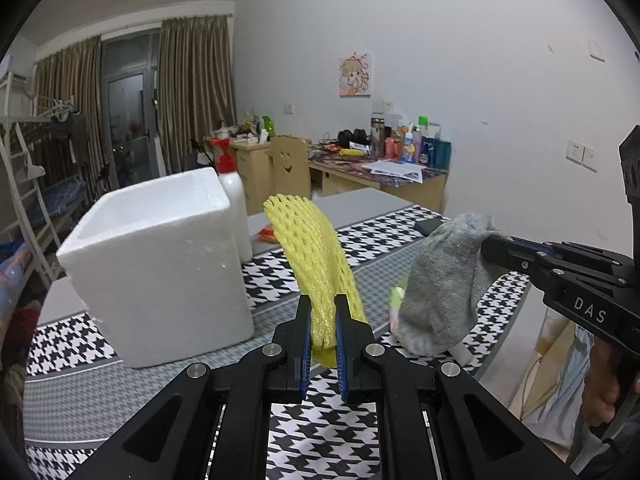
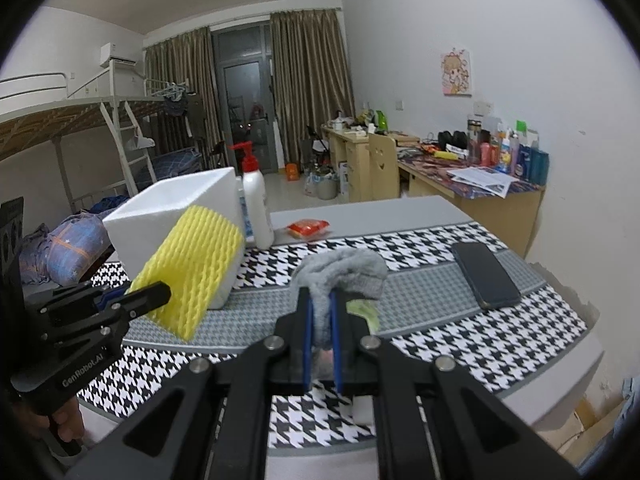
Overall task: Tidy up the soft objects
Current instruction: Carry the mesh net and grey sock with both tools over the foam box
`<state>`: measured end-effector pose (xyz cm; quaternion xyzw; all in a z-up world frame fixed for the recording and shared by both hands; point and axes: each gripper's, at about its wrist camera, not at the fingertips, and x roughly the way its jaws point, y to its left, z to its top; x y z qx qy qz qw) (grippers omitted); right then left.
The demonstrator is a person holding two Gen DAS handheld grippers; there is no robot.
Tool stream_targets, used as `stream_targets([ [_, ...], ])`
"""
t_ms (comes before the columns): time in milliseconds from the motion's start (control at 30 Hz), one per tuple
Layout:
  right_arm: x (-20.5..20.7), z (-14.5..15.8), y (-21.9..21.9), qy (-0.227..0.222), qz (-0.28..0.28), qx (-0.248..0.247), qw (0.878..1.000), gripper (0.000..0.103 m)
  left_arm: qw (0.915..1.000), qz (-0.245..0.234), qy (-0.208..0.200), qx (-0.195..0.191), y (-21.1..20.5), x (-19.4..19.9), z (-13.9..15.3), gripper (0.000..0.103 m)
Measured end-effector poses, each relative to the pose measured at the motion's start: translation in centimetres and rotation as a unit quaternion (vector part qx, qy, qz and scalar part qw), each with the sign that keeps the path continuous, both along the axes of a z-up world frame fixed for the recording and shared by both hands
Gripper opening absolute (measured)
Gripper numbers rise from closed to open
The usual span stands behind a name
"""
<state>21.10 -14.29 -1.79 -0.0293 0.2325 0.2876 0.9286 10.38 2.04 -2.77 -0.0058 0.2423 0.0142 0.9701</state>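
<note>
Left wrist view: the left gripper (image 1: pixel 323 320) was clamped on the lower end of a yellow foam net (image 1: pixel 310 248), which stood up and leaned toward the white foam box (image 1: pixel 160 264), clear of the table

Right wrist view: the right gripper (image 2: pixel 320 316) was pinched shut on a grey sock (image 2: pixel 344 270), bunched between the blue pads and lifted off the tablecloth (image 2: pixel 440 336)

Why both were held high: each soft item looked raised above the box rim, probably so it could be dropped in from the top

Box: open-topped, on the left part of the table, just in front of a white pump bottle (image 2: pixel 256 208); its inside was not visible

Net versus box: the right wrist view showed the net in front of the box's near corner, not yet over the opening

Other things: a dark phone (image 2: pixel 486 276) lay flat to the right, an orange packet (image 2: pixel 308 227) lay behind the cloth, well apart from both grippers

Stage: judged as carrying, with neither item placed yet
</note>
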Motion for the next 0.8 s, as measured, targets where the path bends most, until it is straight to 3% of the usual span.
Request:
stream_targets([
  [800,0.8,2.3,2.7,-0.024,0.035,0.020,0.999,0.011,0.9995,0.022,-0.018,0.013,1.6,1.5,2.5,0.011],
])
